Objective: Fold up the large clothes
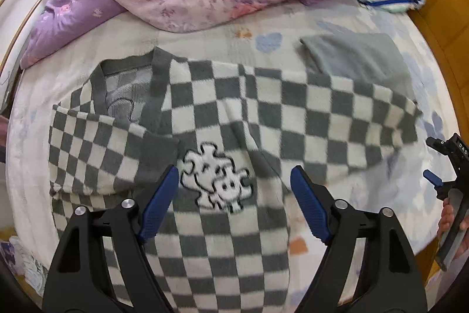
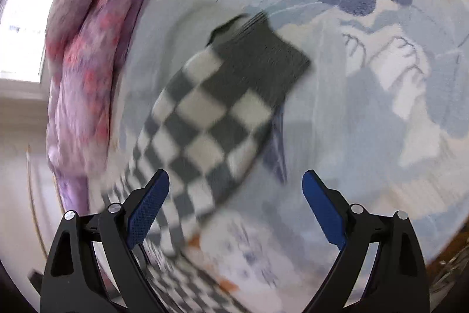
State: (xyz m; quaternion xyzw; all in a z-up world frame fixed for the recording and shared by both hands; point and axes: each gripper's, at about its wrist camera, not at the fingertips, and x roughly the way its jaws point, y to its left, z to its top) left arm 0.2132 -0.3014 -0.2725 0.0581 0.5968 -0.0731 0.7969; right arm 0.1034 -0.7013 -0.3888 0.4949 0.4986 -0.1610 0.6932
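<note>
With both claws wide open and empty, we lower the right gripper (image 2: 234,207) squarely over the checkered sweater's (image 1: 205,119) sleeve cuff (image 2: 261,57), frame centre; left gripper (image 1: 234,204) steadies the body.

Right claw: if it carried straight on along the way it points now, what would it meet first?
Most likely the checkered sleeve of the sweater, lying flat on the bed sheet. The right claw stands open with nothing between its fingers. The frame is blurred, so depth is uncertain.
</note>
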